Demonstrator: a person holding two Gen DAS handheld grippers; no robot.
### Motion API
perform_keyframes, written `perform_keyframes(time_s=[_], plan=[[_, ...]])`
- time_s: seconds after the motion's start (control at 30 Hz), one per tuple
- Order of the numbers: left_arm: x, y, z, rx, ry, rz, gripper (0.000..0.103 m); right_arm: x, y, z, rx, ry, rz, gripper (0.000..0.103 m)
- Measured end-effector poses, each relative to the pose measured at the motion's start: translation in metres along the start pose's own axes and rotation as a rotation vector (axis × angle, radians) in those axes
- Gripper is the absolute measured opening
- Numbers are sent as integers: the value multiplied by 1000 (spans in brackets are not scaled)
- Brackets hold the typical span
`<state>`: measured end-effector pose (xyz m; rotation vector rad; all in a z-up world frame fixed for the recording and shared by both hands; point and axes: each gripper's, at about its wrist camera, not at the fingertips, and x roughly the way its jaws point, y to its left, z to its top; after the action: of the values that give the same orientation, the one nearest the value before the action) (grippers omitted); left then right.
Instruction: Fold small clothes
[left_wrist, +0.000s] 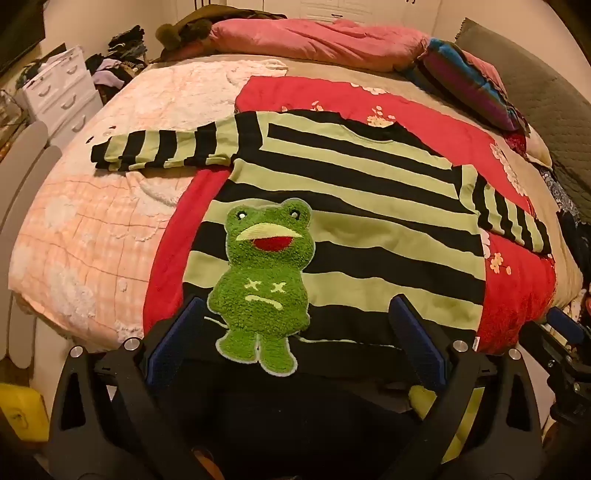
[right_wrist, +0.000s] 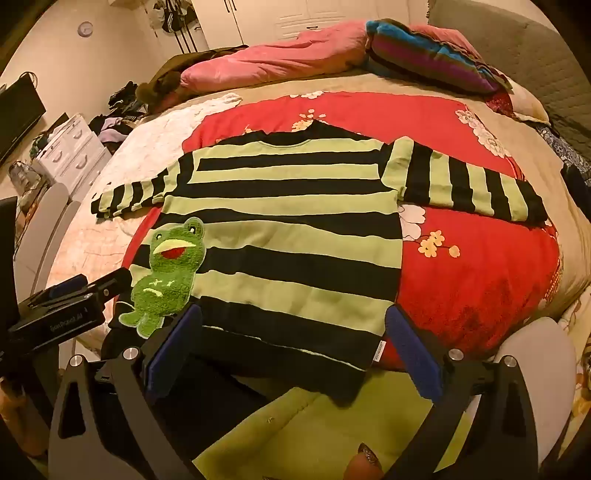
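Observation:
A green-and-black striped sweater (left_wrist: 354, 206) lies flat, face up, on the bed, both sleeves spread out sideways; it also shows in the right wrist view (right_wrist: 288, 229). A fuzzy green frog patch (left_wrist: 260, 280) sits on its lower left front and shows in the right wrist view too (right_wrist: 166, 273). My left gripper (left_wrist: 295, 332) is open, its blue pads either side of the hem by the frog. My right gripper (right_wrist: 291, 339) is open over the hem's right part. The left gripper's body (right_wrist: 70, 302) shows at the left of the right wrist view.
The sweater rests on a red floral blanket (right_wrist: 480, 258) over a pink quilt (left_wrist: 92, 229). Pink bedding (left_wrist: 317, 40) and a striped pillow (right_wrist: 424, 55) lie at the head. A white drawer unit (left_wrist: 59, 88) and clothes pile stand left of the bed.

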<state>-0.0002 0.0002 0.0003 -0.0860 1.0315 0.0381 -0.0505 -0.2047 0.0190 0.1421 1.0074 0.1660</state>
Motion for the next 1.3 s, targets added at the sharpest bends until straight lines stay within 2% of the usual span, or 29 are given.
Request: perform_keyframes(time_s=[1.3], plan=[[-2,-3,0,21,-12,10,94,4,-2,0,9,8,8,99]])
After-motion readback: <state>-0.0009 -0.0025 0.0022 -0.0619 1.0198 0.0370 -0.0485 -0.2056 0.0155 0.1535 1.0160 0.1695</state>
